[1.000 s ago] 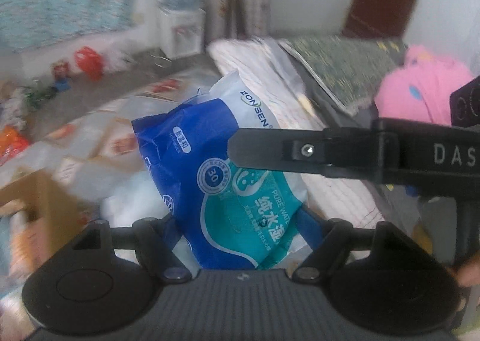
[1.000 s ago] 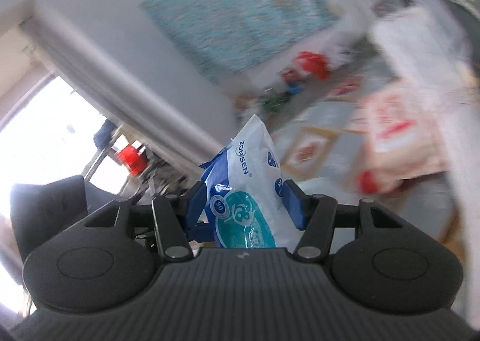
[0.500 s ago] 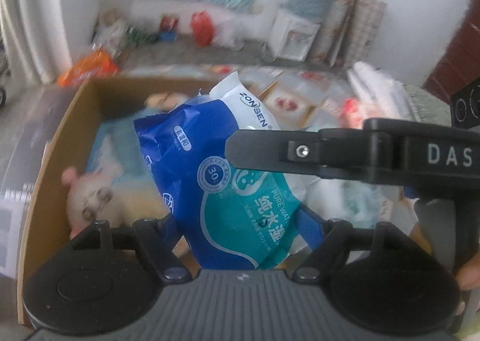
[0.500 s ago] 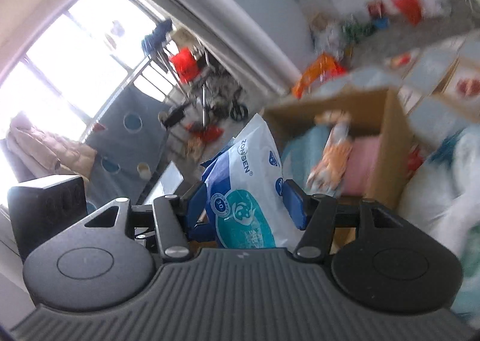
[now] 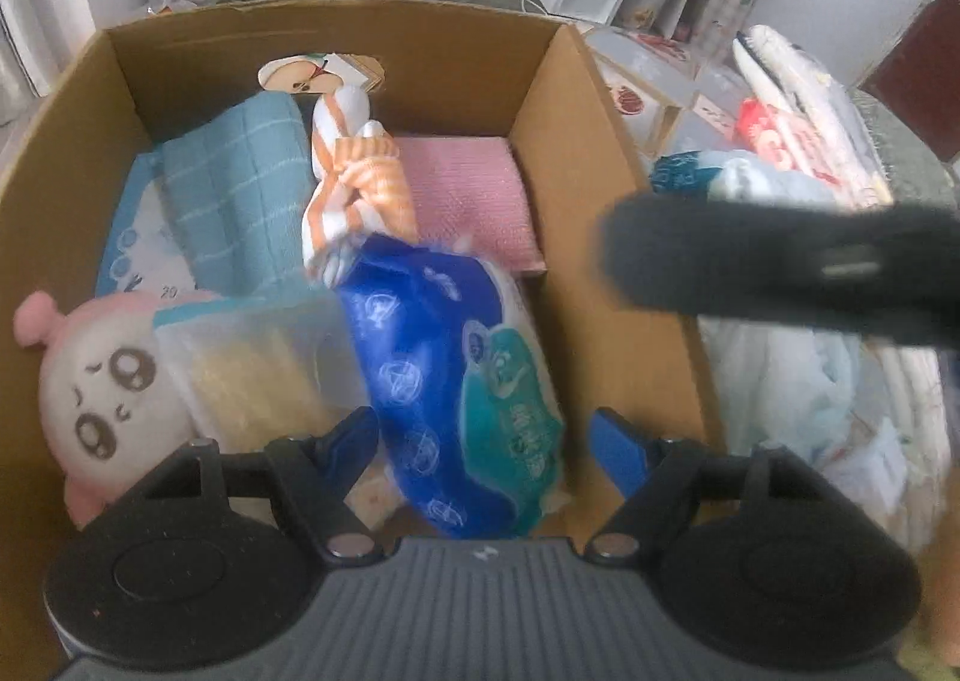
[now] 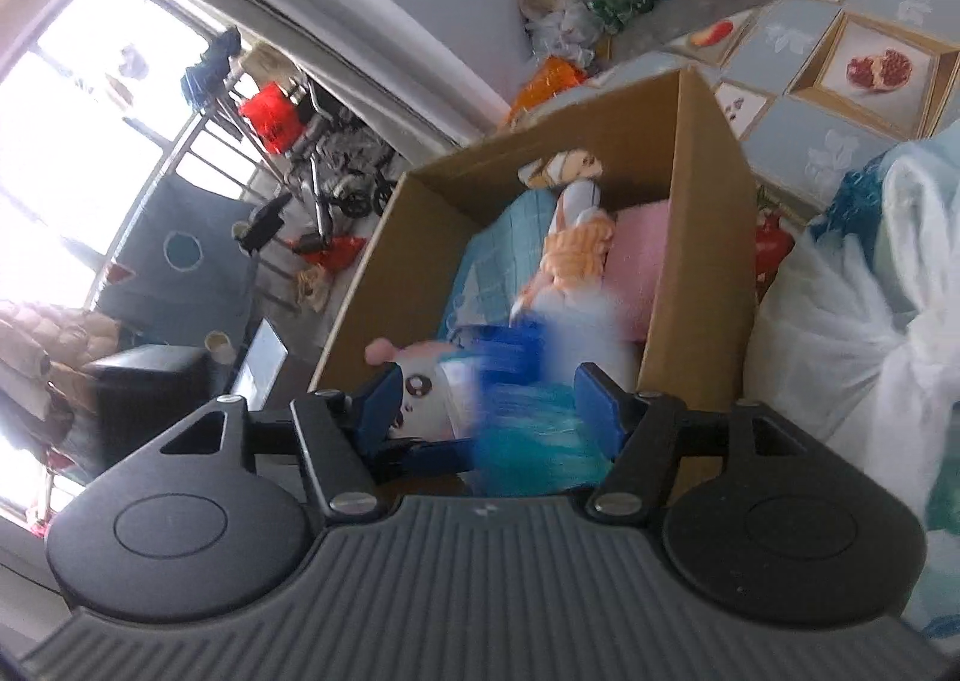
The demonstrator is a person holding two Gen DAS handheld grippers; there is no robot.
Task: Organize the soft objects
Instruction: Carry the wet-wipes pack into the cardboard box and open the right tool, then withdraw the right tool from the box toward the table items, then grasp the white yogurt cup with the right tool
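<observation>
The left gripper [image 5: 483, 441] hangs over the near edge of a cardboard box [image 5: 561, 153], its blue fingers [image 5: 618, 450] spread apart. The wipes pack [image 5: 462, 399], blue and teal, lies inside the box between those fingers; the left one is just beside it, whether touching is unclear, and the right one stands clear of it. The pack leans against the box's right wall, its far end resting by an orange-striped cloth [image 5: 354, 189].

Left of the pack sit a clear bag with yellow contents [image 5: 252, 369] and a white plush with pink ears [image 5: 96, 387]. Farther back lie a blue checked cloth [image 5: 240, 201] and a pink cushion [image 5: 465, 201].

The right gripper [image 6: 489, 399] is also spread open, its fingers [image 6: 594, 402] on either side of the pack [image 6: 528, 429], which shows there only as a blue smear, so contact cannot be judged. From the left wrist view the right gripper's body [image 5: 780, 267] crosses as a blurred dark bar right of the box.
</observation>
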